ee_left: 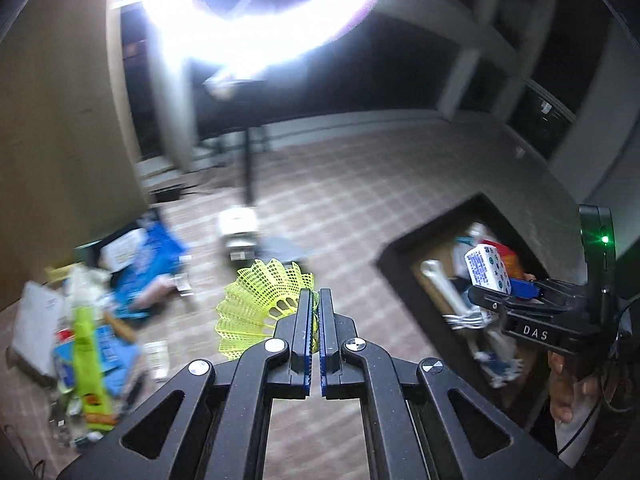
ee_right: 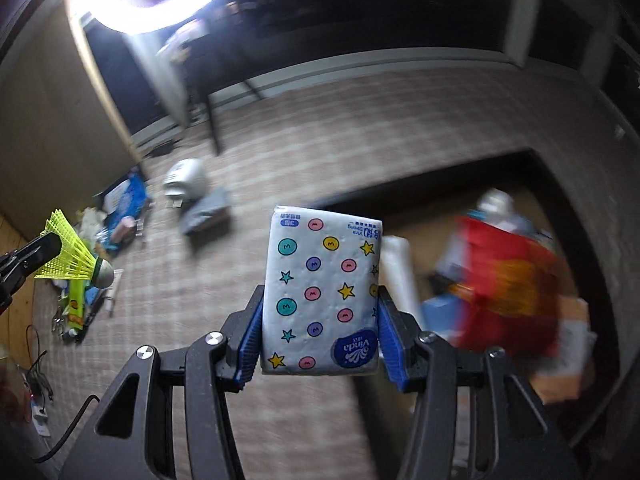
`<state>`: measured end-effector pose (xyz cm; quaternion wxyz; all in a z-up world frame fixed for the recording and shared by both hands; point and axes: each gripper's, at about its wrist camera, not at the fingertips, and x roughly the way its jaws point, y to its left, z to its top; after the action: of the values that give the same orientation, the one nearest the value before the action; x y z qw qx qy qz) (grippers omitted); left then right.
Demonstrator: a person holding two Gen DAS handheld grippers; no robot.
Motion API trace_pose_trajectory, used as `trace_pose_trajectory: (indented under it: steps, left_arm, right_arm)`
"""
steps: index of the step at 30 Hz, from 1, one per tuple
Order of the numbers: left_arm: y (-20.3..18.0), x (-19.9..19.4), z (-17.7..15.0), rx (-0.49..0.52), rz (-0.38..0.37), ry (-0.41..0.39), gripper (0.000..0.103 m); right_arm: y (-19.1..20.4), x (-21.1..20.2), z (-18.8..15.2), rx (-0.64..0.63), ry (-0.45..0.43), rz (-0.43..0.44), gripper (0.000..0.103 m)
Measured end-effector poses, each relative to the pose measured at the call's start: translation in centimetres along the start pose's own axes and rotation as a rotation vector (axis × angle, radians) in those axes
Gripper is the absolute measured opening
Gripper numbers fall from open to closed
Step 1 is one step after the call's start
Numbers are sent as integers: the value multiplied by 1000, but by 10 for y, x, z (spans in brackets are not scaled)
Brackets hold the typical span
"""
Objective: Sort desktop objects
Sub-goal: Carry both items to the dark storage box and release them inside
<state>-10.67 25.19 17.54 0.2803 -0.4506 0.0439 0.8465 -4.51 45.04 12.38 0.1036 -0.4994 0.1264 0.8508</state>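
My left gripper (ee_left: 316, 300) is shut on a yellow plastic shuttlecock (ee_left: 260, 308), held in the air above the checked tabletop. The shuttlecock also shows in the right wrist view (ee_right: 72, 256), at the far left. My right gripper (ee_right: 320, 312) is shut on a white tissue pack (ee_right: 320, 292) printed with coloured dots and stars. The pack also shows in the left wrist view (ee_left: 488, 272), at the right, near a dark box (ee_left: 404, 244).
The dark box (ee_right: 576, 208) holds a red packet (ee_right: 504, 292), white items and other goods. A pile of loose items (ee_left: 88, 328) lies at the left, with a green pouch and blue packets. A bright ring light (ee_left: 248, 12) glares overhead.
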Motion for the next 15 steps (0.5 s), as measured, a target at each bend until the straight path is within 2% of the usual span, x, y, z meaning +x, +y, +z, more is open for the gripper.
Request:
trace_pose_trajectory:
  steps: [7, 15]
  left_arm:
    - [-81, 30, 9, 80, -89, 30, 2]
    - [-140, 62, 21, 132, -132, 55, 2]
  right_arm:
    - [-90, -29, -31, 104, 3, -84, 50]
    - [-149, -51, -66, 177, 5, -140, 50]
